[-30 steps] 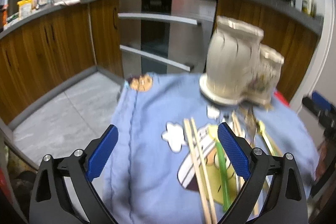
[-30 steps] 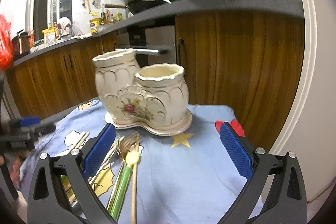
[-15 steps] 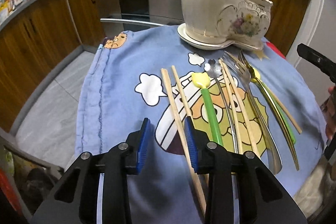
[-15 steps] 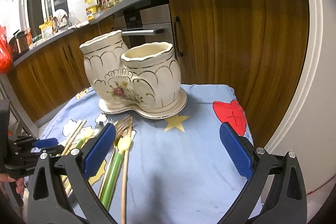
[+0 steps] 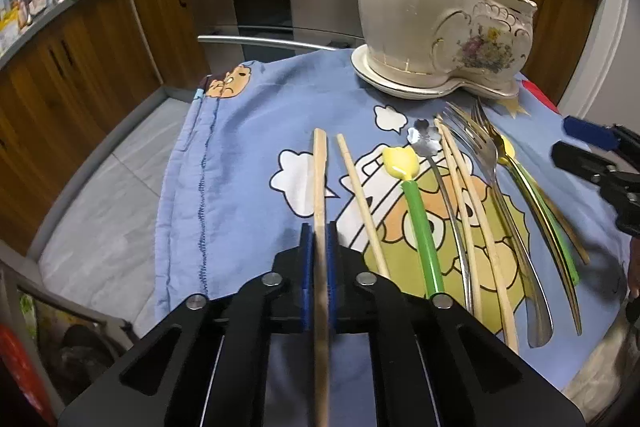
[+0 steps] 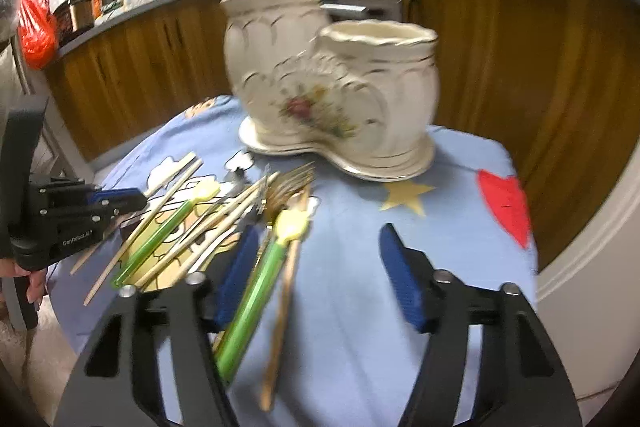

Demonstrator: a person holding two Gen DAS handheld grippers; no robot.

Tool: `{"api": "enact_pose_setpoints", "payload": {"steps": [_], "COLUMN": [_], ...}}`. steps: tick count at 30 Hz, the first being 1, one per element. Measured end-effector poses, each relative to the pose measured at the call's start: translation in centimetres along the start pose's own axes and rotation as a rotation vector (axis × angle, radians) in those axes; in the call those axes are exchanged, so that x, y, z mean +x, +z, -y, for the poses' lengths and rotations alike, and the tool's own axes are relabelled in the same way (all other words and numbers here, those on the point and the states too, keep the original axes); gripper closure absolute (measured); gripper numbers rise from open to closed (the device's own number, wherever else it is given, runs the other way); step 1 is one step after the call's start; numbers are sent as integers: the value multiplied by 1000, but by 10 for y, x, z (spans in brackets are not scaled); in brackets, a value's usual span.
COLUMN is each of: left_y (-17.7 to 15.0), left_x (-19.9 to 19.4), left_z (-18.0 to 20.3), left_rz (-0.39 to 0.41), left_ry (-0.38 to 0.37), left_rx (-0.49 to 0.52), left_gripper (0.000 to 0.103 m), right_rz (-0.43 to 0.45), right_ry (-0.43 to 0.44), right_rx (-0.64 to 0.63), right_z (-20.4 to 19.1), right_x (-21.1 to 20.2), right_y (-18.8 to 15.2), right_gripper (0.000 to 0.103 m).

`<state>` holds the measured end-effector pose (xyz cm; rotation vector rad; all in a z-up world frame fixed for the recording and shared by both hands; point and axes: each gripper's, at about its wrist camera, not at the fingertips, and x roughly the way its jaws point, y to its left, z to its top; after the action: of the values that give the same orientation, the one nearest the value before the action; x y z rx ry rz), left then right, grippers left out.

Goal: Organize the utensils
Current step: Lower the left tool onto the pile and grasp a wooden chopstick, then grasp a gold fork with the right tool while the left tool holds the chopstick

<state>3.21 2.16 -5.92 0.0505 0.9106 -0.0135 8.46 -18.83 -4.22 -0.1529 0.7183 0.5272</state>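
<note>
A small table draped in a blue cartoon-print cloth (image 5: 240, 155) carried a row of loose utensils, with a cream ceramic two-pot utensil holder (image 5: 432, 27) standing near its far edge.

The left gripper (image 5: 319, 239) was clenched on a pale wooden chopstick (image 5: 319, 179), the leftmost in the row, its blue pads (image 5: 305, 251) pressing either side of the stick at about mid-length. The rest of the chopstick ran forward over the cloth toward the holder. A second chopstick (image 5: 356, 187) lay just beside it, apart.

The right gripper (image 6: 316, 267) hung over the right end of the row with its jaws closing. A green-handled utensil with a yellow tulip-shaped end (image 6: 260, 287) and a thin wooden stick (image 6: 284, 291) lay between them, against the left pad; the pads did not yet press on either.

The chopstick looked light, stiff and smooth, likely to pivot or slide in a narrow pinch, so a hold near the middle seemed sensible. The holder looked heavy and breakable, best not knocked.

Half a second earlier the left jaws had been part-open beside the chopstick, with nothing in them; a second earlier they had been wide. The right jaws had been fully spread and higher, pointing at the holder; now they tilted down over the utensils.
</note>
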Motion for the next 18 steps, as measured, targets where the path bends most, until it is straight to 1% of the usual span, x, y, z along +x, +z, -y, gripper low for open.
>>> {"api": "enact_pose_setpoints", "payload": {"steps": [1, 2, 4, 7, 11, 12, 13, 14, 17, 18], "left_y": [0, 0, 0, 0, 1, 2, 2, 2, 3, 5], "left_x": [0, 0, 0, 1, 1, 2, 2, 2, 3, 4], "left_z": [-1, -1, 0, 0, 0, 1, 2, 2, 3, 4], "left_rz": [1, 1, 2, 3, 5, 6, 7, 7, 5, 2], "left_ry": [-2, -2, 1, -5, -21, -23, -24, -28, -35, -38], "left_rx": [0, 1, 7, 5, 6, 8, 10, 12, 13, 15], "left_gripper": [97, 97, 97, 97, 97, 97, 97, 97, 97, 97], "right_rz": [-11, -15, -33, -59, -109, -114, -115, -113, -112, -117], "right_ry": [6, 8, 14, 17, 27, 25, 20, 10, -33, -38], "right_rx": [-15, -27, -65, -100, -121, -128, -138, -154, -204, -209], "right_z": [-4, -7, -17, -26, -31, -32, -34, -36, -44, -45], "right_x": [4, 6, 12, 20, 33, 35, 37, 39, 46, 49], "right_y": [3, 4, 7, 9, 8, 9, 10, 12, 14, 14], "right_gripper": [52, 54, 71, 81, 82, 85, 90, 91, 93, 95]}}
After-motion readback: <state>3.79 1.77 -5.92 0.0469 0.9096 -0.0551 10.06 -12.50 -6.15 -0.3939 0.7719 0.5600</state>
